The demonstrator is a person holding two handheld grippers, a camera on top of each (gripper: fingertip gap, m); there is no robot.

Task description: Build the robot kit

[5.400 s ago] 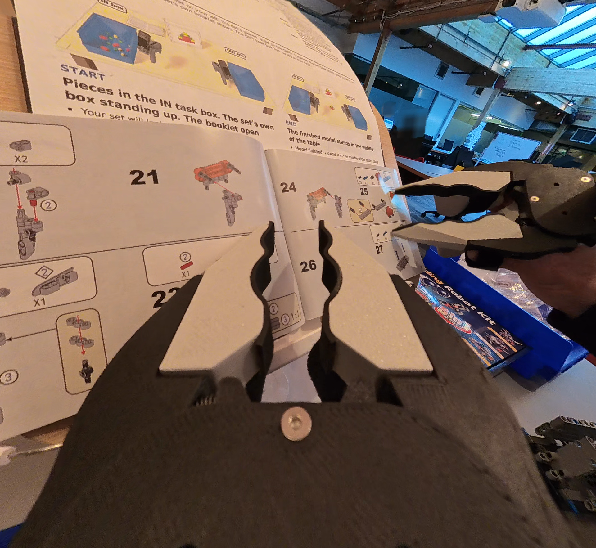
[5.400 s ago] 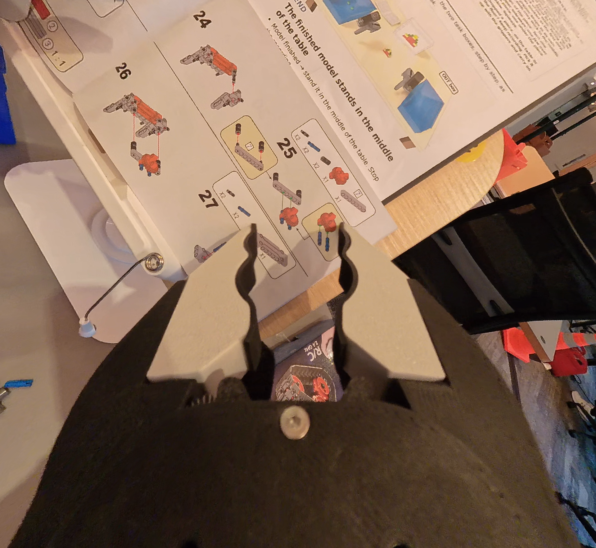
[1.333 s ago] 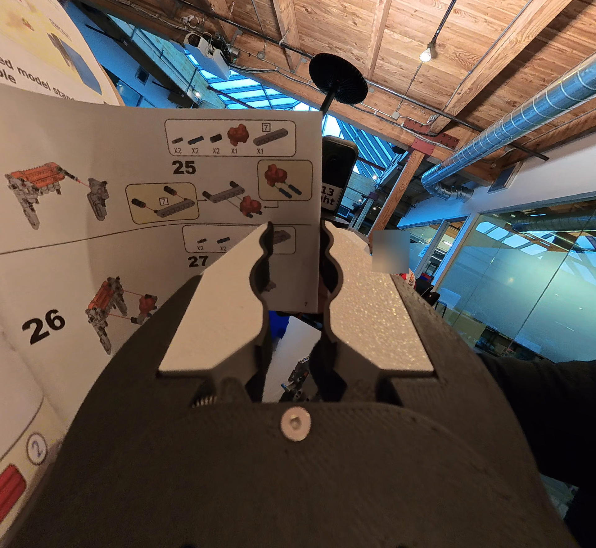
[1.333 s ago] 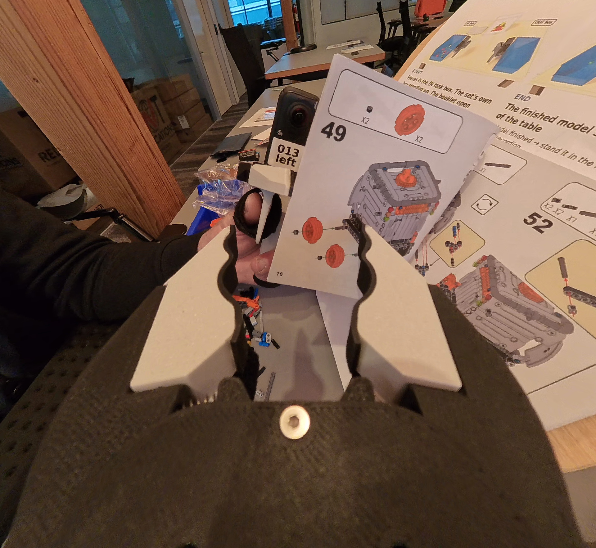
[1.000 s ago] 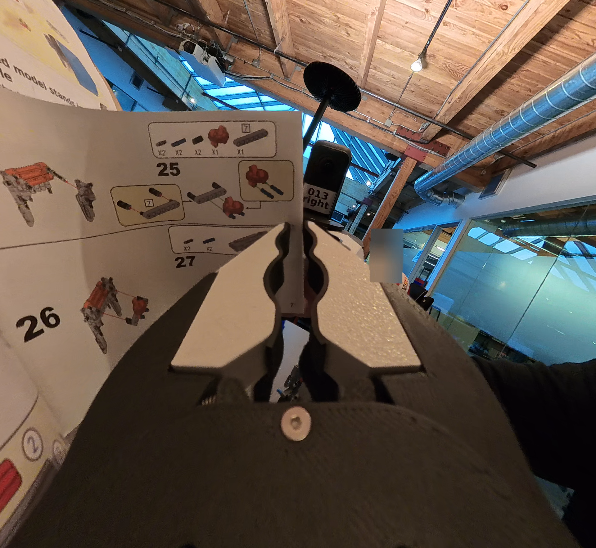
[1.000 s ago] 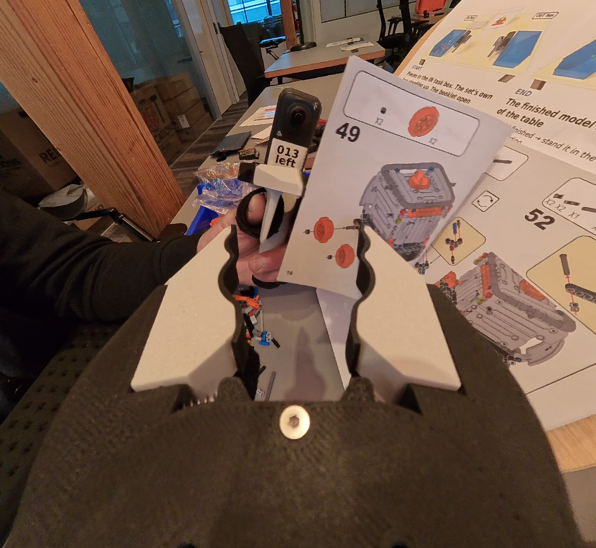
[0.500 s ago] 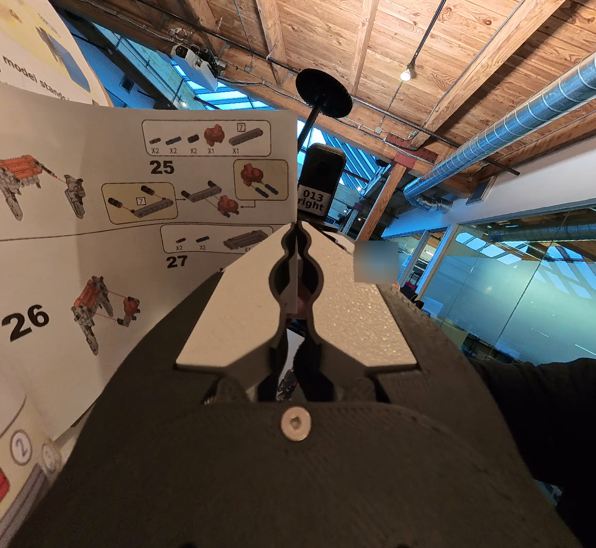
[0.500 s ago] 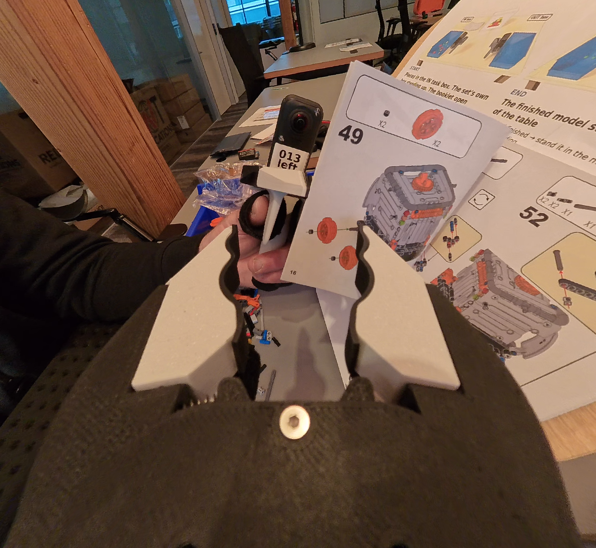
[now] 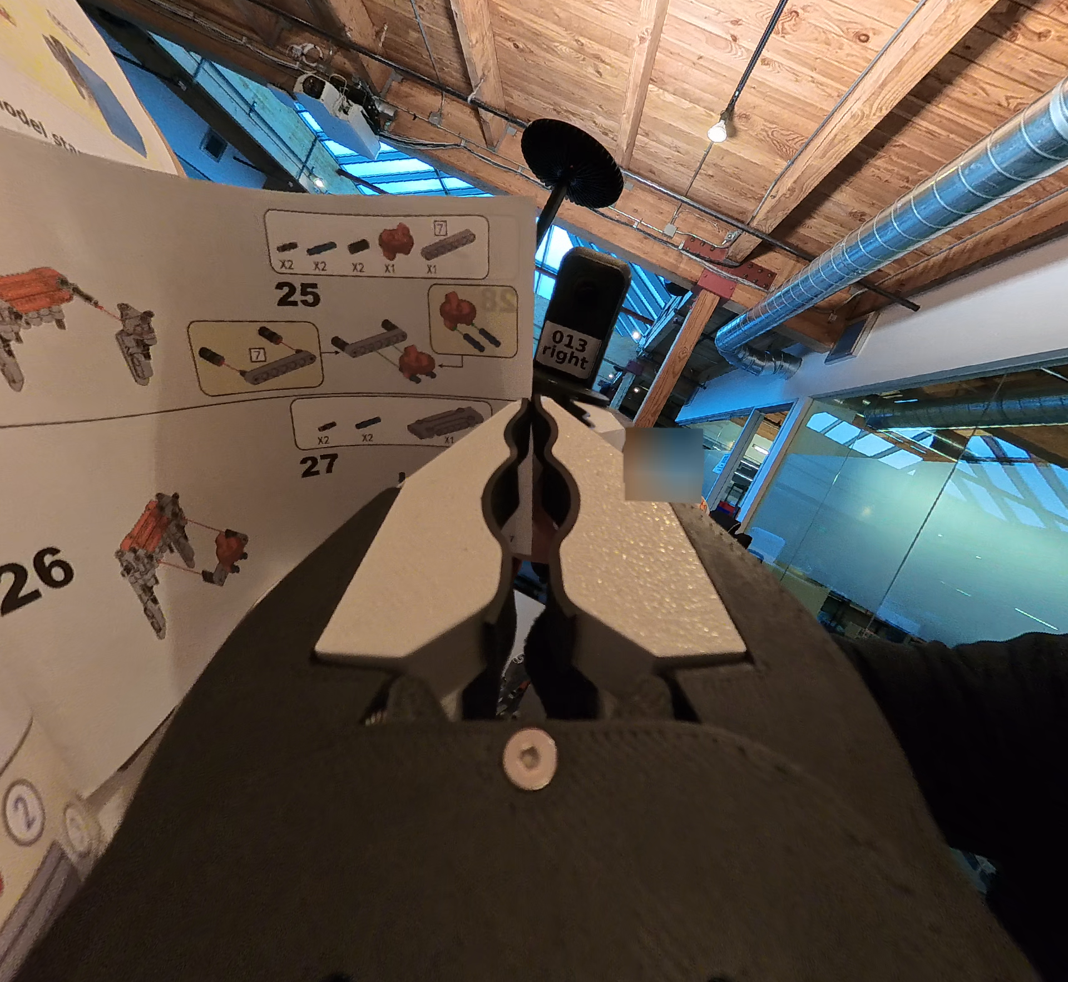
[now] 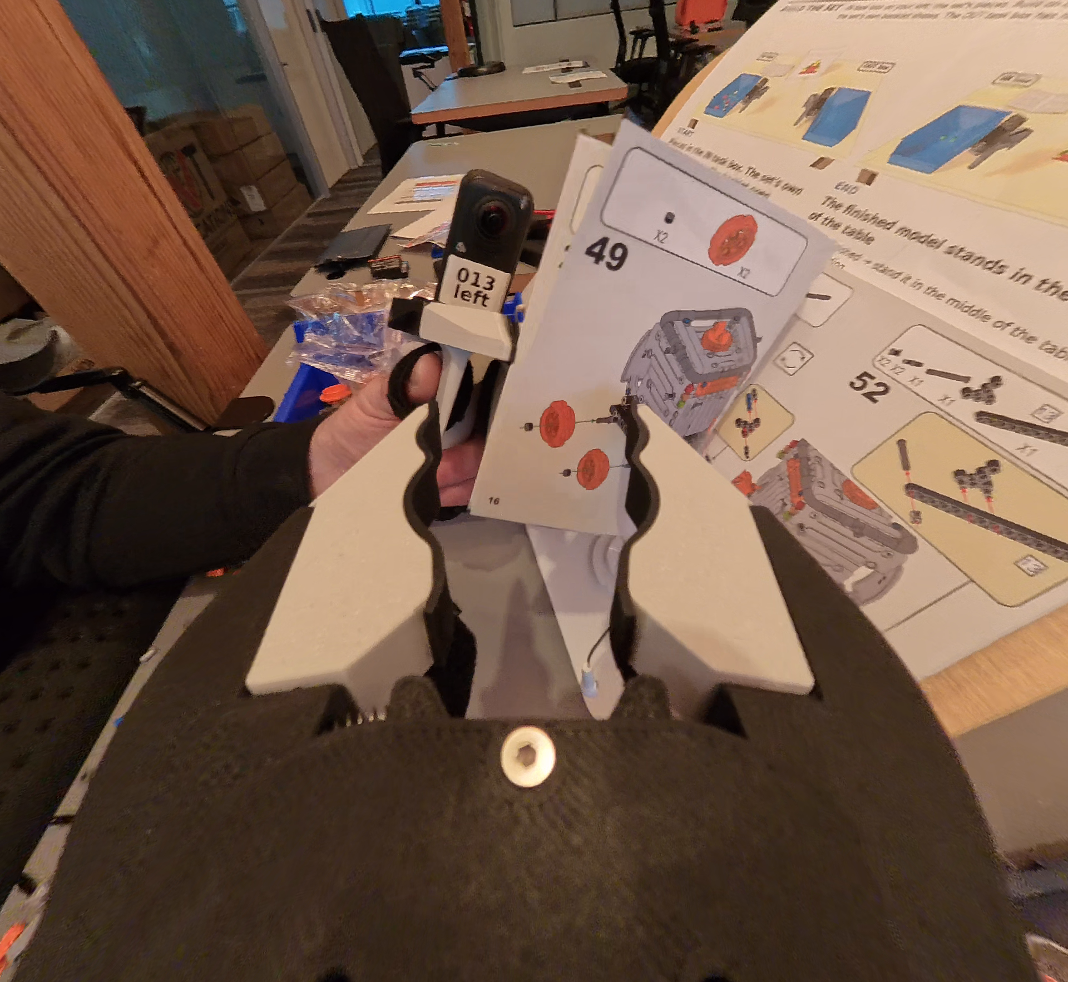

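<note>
The left tongs (image 9: 530,412) are closed; their two grey fingers (image 9: 439,538) meet at the tips and point steeply upward. In the right wrist view the person's left hand (image 10: 370,434) grips the handle of these tongs, with the thumb through a black loop, and a dark sleeve (image 10: 144,498) covers the forearm. The right tongs (image 10: 529,414) have their fingers (image 10: 358,579) spread wide apart and grip nothing.

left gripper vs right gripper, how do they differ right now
The left gripper is shut, its tips pinching the edge of a lifted booklet page; the right gripper is open and holds nothing. The left points up toward the wooden ceiling; the right faces the page's other side. Both have pale fingers on black bodies.
</note>
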